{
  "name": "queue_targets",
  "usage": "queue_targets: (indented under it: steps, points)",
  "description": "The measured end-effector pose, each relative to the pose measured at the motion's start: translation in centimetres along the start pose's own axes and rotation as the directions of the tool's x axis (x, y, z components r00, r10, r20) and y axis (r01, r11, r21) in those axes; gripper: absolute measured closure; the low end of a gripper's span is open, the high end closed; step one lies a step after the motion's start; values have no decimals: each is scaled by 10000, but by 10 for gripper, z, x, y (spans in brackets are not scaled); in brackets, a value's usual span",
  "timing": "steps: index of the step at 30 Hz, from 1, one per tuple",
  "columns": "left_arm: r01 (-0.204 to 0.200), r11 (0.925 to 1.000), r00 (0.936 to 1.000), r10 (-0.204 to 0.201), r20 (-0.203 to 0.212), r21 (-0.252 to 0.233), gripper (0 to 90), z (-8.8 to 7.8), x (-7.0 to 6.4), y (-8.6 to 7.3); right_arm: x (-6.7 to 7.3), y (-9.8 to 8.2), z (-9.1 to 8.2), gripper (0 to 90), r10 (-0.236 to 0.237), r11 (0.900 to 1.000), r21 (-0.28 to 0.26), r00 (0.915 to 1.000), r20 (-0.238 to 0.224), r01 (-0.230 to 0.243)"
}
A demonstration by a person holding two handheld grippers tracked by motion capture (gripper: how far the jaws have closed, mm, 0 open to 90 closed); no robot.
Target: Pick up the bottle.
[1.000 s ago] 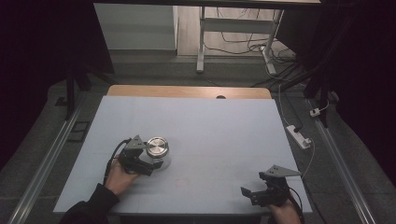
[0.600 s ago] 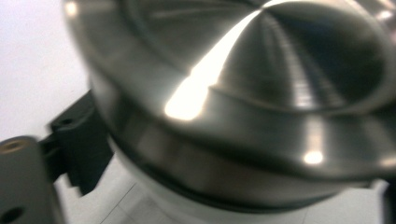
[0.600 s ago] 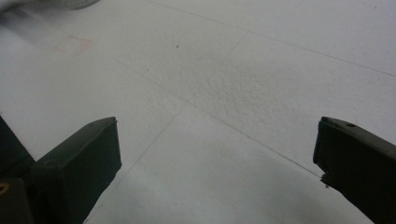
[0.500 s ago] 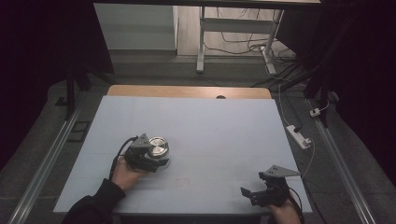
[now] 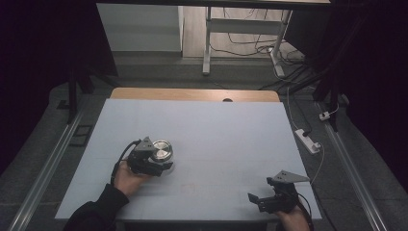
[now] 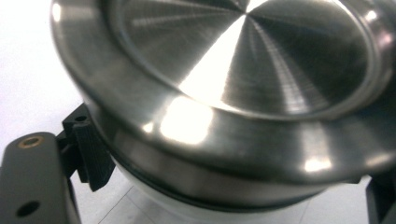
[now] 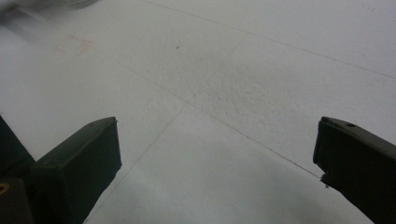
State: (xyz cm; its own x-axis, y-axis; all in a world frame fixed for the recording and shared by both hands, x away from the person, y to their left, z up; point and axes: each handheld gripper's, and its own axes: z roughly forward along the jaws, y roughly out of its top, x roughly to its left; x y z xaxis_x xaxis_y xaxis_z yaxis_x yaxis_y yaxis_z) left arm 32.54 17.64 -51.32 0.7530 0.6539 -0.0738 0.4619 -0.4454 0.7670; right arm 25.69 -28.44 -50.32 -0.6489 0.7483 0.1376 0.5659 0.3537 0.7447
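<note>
A round container with a brushed steel lid (image 5: 161, 149) stands on the white tabletop (image 5: 226, 134) at the left. My left gripper (image 5: 159, 162) reaches it from the near left; its jaws have just been closing and now press on the white body under the lid (image 6: 243, 60). One ribbed black pad (image 6: 91, 154) touches the container's side below the rim. My right gripper (image 5: 257, 199) rests near the front right corner, open, with bare tabletop between its jaws (image 7: 219, 140).
A wooden strip (image 5: 192, 94) runs along the table's far edge. A white power strip (image 5: 308, 140) lies on the floor to the right. A faint red square mark (image 7: 74, 45) is on the tabletop ahead of my right gripper.
My left hand slid a little forward to the container and its jaws closed on it. The right gripper has kept still.
</note>
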Motion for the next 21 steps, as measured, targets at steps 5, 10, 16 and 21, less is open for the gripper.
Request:
queue_targets:
  steps: [5,10,16,21]
  points:
    - [-225,9997,9997,226,111,-97,151,-8,-4,7,0,0,0,9,52,10000,-12,10000,4,-52]
    - [-546,9985,9979,548,344,-49,151,-11,-9,19,-1,0,-1,9,64,10000,-17,10000,5,-64]
    - [-631,9980,9961,630,621,-6,151,-7,-11,34,-2,0,-1,9,143,9999,-51,9999,2,-143]
    - [-782,9969,9928,791,903,-132,152,-2,-18,44,-1,0,-1,9,97,9999,-44,10000,-17,-97]
